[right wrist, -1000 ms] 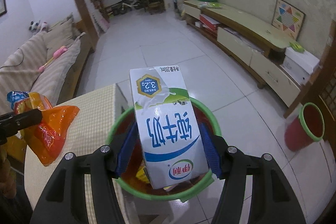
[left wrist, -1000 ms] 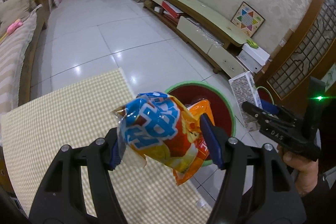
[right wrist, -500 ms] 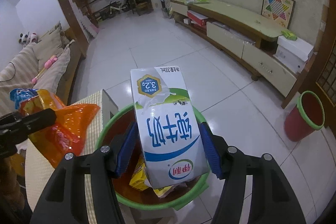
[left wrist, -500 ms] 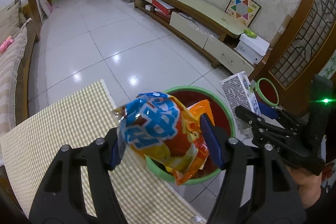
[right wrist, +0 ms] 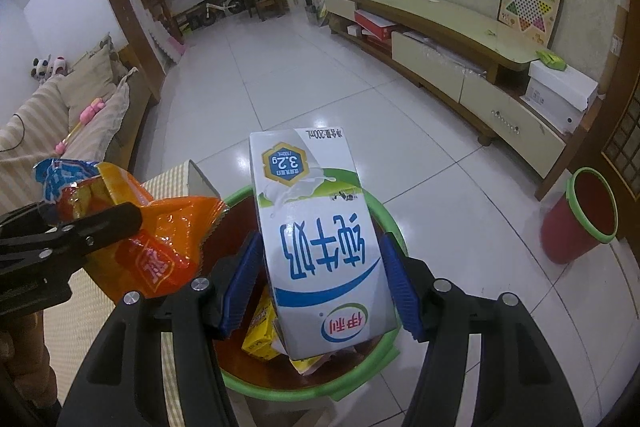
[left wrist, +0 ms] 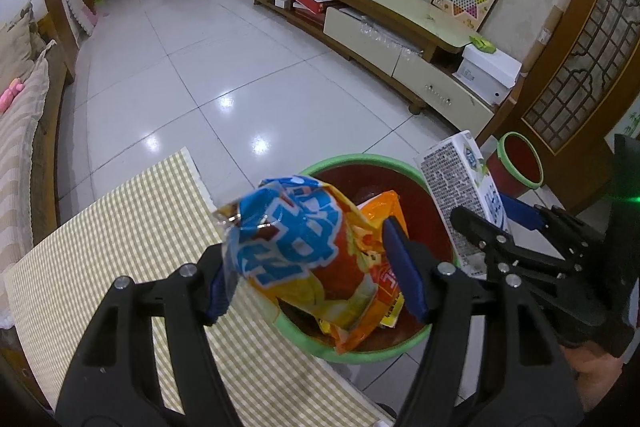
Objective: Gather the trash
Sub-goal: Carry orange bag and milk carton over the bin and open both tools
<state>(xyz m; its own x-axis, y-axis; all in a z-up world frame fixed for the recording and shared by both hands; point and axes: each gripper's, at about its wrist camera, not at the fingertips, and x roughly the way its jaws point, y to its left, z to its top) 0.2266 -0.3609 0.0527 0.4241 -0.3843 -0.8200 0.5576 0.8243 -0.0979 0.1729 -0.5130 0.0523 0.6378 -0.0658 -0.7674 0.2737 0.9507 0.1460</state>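
My left gripper (left wrist: 316,269) is shut on a crumpled blue, orange and yellow snack bag (left wrist: 296,247) and holds it over the near rim of a red bin with a green rim (left wrist: 360,163). My right gripper (right wrist: 320,283) is shut on a white milk carton (right wrist: 320,239), held upside down above the same bin (right wrist: 384,215). The carton also shows in the left wrist view (left wrist: 460,195), and the bag in the right wrist view (right wrist: 152,239). Yellow and orange wrappers (right wrist: 262,331) lie inside the bin.
The bin stands at the edge of a table with a yellow checked cloth (left wrist: 120,227). A second red bin with a green rim (right wrist: 588,215) stands on the tiled floor at right. A long TV cabinet (left wrist: 384,27) runs along the wall; a sofa (right wrist: 60,119) is at left.
Both grippers have moved forward, so the bin lies more directly under the bag and the carton. The snack bag has come over the bin's rim. Both grips are unchanged.
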